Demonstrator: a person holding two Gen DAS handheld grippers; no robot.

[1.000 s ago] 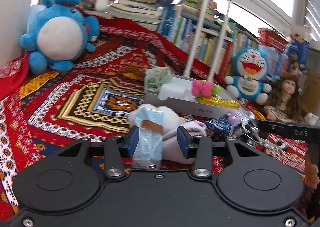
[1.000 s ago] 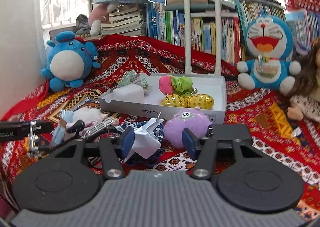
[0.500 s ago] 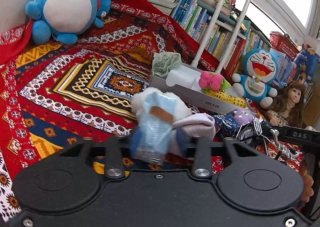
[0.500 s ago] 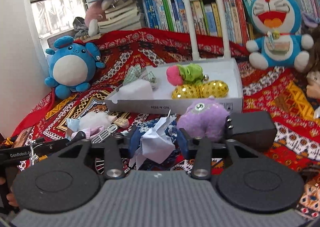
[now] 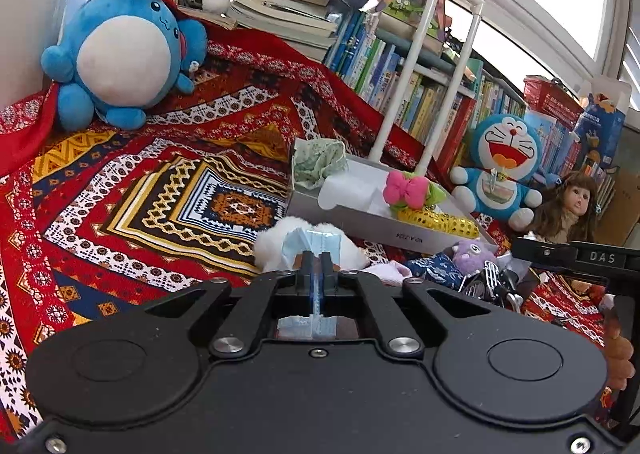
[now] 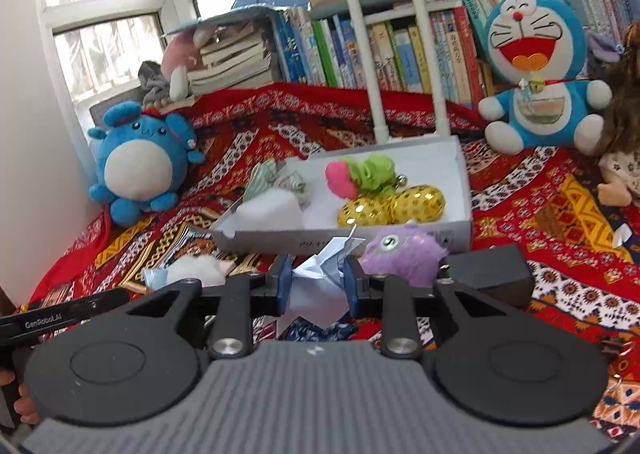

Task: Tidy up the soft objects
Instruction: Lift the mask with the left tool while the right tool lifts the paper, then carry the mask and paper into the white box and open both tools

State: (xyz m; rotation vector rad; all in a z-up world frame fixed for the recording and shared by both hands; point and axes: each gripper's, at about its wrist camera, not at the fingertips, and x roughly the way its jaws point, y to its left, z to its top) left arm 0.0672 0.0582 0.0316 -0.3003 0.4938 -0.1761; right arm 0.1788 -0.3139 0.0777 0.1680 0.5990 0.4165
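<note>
My left gripper (image 5: 317, 259) is shut on a light blue face mask (image 5: 316, 244), pinched flat between the fingers, just in front of a white fluffy toy (image 5: 276, 238). My right gripper (image 6: 318, 278) has its jaws around a white paper crane (image 6: 322, 274) that lies on a dark blue patterned cloth (image 6: 316, 330); the jaws stand partly open and touch its sides. A purple fuzzy toy (image 6: 404, 254) lies right of it. The white box (image 6: 460, 190) behind holds a pink and green toy (image 6: 356, 174), gold sequin balls (image 6: 392, 204), a white block and a checked cloth.
A blue round plush (image 5: 120, 54) sits at the far left by the wall. A Doraemon plush (image 6: 532, 86) and a doll (image 5: 568, 206) sit at the right. Books line the back. White poles (image 6: 362, 34) rise behind the box. A patterned red blanket (image 5: 160, 174) covers the surface.
My left gripper has shut on the blue face mask. My right gripper has moved forward and its jaws have narrowed around the paper crane.
</note>
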